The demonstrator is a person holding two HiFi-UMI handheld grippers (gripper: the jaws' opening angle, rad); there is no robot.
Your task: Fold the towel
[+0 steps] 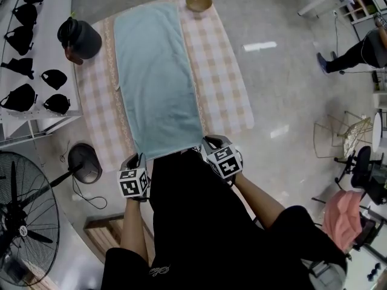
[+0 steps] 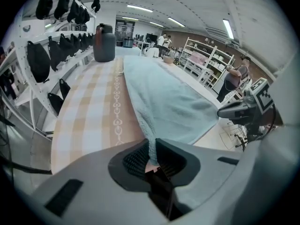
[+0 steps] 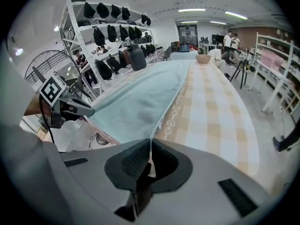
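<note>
A light blue towel (image 1: 157,77) lies lengthwise down the middle of a table covered by a beige checked cloth (image 1: 224,71). Its near edge hangs at the table's front, by my body. My left gripper (image 1: 139,159) is shut on the towel's near left corner; in the left gripper view the cloth (image 2: 173,97) is pinched between the pads of this gripper (image 2: 152,156). My right gripper (image 1: 207,142) is shut on the near right corner, where a thin edge of towel (image 3: 136,97) runs into its closed jaws (image 3: 151,151). Each gripper shows in the other's view.
A dark jug (image 1: 80,38) stands at the table's far left, a wooden bowl (image 1: 198,2) at its far end. White shelves with black bags (image 1: 24,53) run along the left. A floor fan (image 1: 18,222) and a round base (image 1: 84,163) stand near left. A person (image 1: 357,53) is far right.
</note>
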